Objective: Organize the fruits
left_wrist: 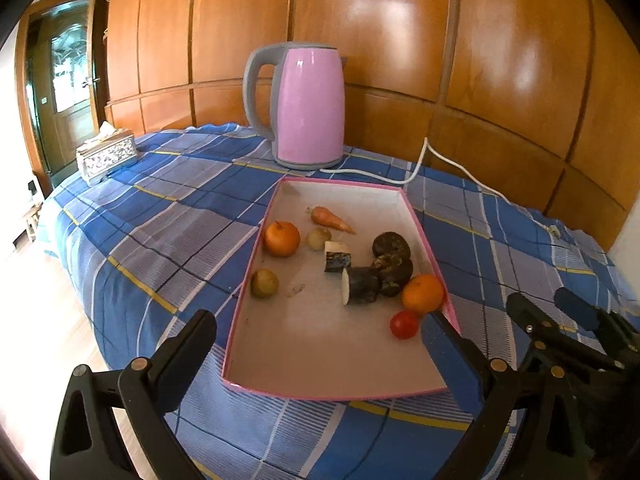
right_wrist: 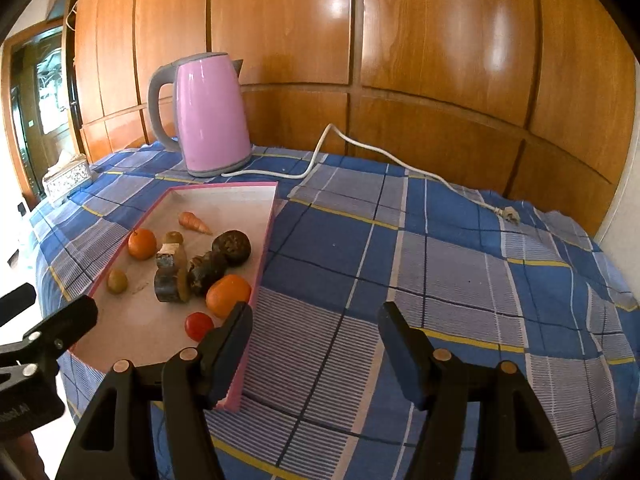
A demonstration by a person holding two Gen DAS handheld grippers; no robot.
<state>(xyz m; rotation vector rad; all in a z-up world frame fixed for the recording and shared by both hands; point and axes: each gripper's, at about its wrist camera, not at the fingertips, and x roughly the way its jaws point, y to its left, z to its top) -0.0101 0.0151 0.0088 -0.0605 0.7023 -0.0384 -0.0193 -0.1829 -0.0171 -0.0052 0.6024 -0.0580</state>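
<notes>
both grippers spread, empty: left gripper (left_wrist: 320, 344), right gripper (right_wrist: 314, 326). risk: right one clips tray (right_wrist: 262, 264) rim, rolling the near orange (right_wrist: 228, 295) or tomato (right_wrist: 199, 326).

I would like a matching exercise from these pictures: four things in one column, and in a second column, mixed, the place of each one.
Things
1. kettle
2. carrot
3. tomato
4. tissue box

Places
A. in the tray, nearest the near edge
B. on the cloth at the far left of the table
C. behind the tray, by the wooden wall
D. in the tray, nearest its far end

Pairs: 1-C, 2-D, 3-A, 4-B
</notes>
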